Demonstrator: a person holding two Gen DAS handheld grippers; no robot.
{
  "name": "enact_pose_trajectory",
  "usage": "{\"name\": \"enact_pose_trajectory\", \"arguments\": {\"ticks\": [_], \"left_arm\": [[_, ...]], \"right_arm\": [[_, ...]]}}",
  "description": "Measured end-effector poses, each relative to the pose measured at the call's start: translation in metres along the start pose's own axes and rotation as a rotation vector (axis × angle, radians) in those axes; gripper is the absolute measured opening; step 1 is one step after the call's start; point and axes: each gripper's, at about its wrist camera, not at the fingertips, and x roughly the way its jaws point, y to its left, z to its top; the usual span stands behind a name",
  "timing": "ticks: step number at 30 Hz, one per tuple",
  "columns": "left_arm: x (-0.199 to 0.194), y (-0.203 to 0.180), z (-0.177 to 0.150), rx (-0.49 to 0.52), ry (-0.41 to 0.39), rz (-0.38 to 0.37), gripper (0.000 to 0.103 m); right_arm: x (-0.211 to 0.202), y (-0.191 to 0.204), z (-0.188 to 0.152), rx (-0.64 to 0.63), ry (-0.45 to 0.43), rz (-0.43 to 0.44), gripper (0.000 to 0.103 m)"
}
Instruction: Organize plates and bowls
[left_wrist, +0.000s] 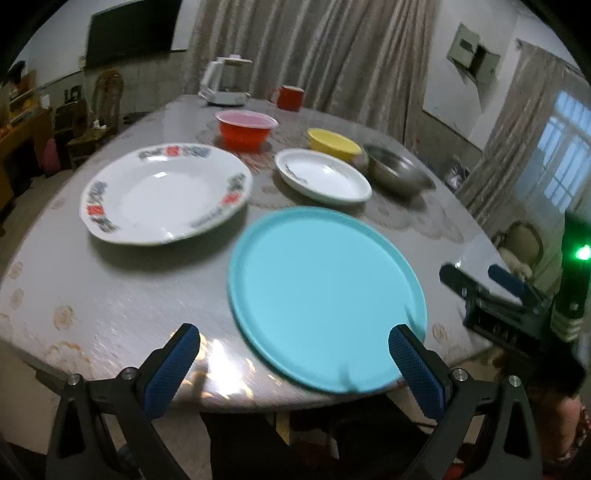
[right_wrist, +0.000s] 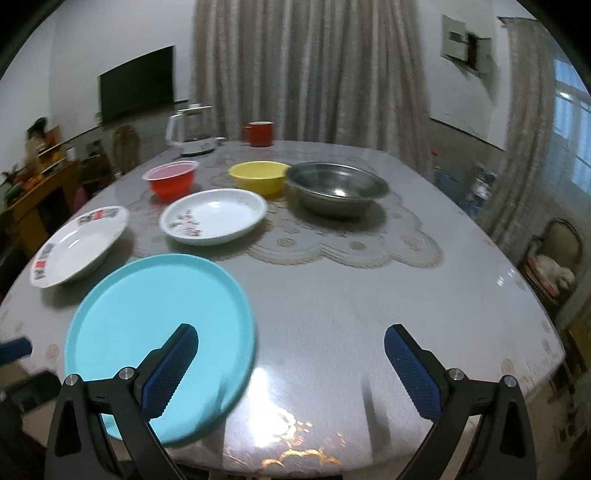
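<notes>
Hovering at table (right_wrist: 332, 314) edge: left gripper (left_wrist: 295, 354) and right gripper (right_wrist: 291, 354) both spread, empty. Blue plate (left_wrist: 325, 295) overhangs edge nearest them; clumsy nudge tips it off. Bowls far behind blue plate.

Black hand-held gripper (right_wrist: 291, 363), blue textured pads (right_wrist: 412, 373), silver screws

Both wrist cameras sit low at the table's (left_wrist: 110, 314) near edge, facing across it; both views share the turquoise plate (left_wrist: 325, 295).
</notes>
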Motion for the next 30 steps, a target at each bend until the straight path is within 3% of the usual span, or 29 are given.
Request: {"name": "enact_pose_trajectory", "arguments": {"ticks": [9,14,19,24,30], "left_arm": [[-0.010,0.068,0.038,-0.115,-0.078,0.092,0.103],[-0.007,0.097,0.049,-0.149,-0.091,0.155,0.103],[0.004,0.125,0.063,-0.212,-0.076,0.127,0.103],[0.015,0.145,0.076,-0.241,-0.053,0.115,0.103],[0.027,0.160,0.090,-0.245,-0.036,0.113,0.103]], "right_arm": [[0.007,0.035,0.020,-0.138,-0.039,0.120,0.103],[0.015,0.054,0.028,-0.192,-0.044,0.144,0.103],[0.032,0.073,0.034,-0.236,0.032,0.174,0.100],[0.037,0.087,0.039,-0.260,0.033,0.190,0.098],[0.046,0.093,0.052,-0.195,0.053,0.308,0.090]]}}
